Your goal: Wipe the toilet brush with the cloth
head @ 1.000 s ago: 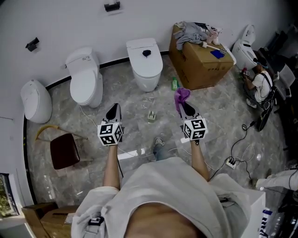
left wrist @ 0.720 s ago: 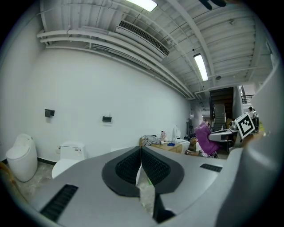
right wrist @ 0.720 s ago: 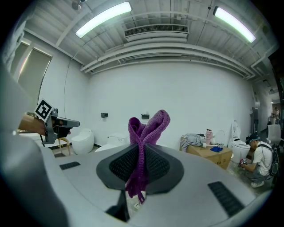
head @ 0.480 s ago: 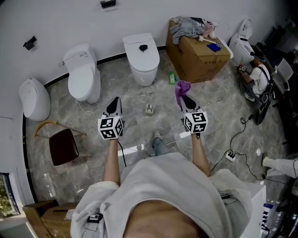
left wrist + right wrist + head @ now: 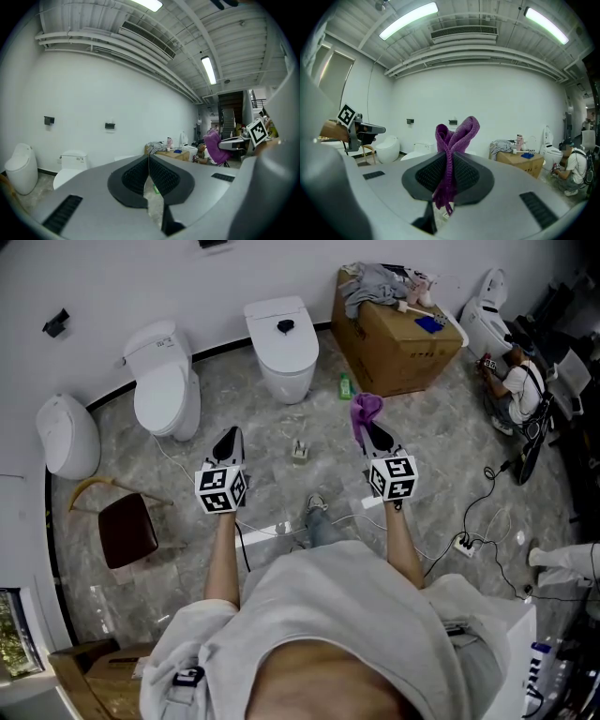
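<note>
Right gripper (image 5: 372, 434) still clamps cloth (image 5: 364, 409); left gripper (image 5: 228, 440) unchanged.

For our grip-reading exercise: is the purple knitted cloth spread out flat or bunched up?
Bunched up. The purple knitted cloth is pinched between the closed jaws of the right gripper, with its folds looping above them and an end hanging below.

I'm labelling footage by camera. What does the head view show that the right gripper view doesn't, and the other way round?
Only the head view shows the green bottle on the floor, the power strip with its cables, and the wearer's own grey shirt. Only the right gripper view shows the ceiling lights and, close up, the right gripper with its jaws shut on the purple cloth. Both show the cloth, the cardboard box, the left gripper and white toilets.
</note>
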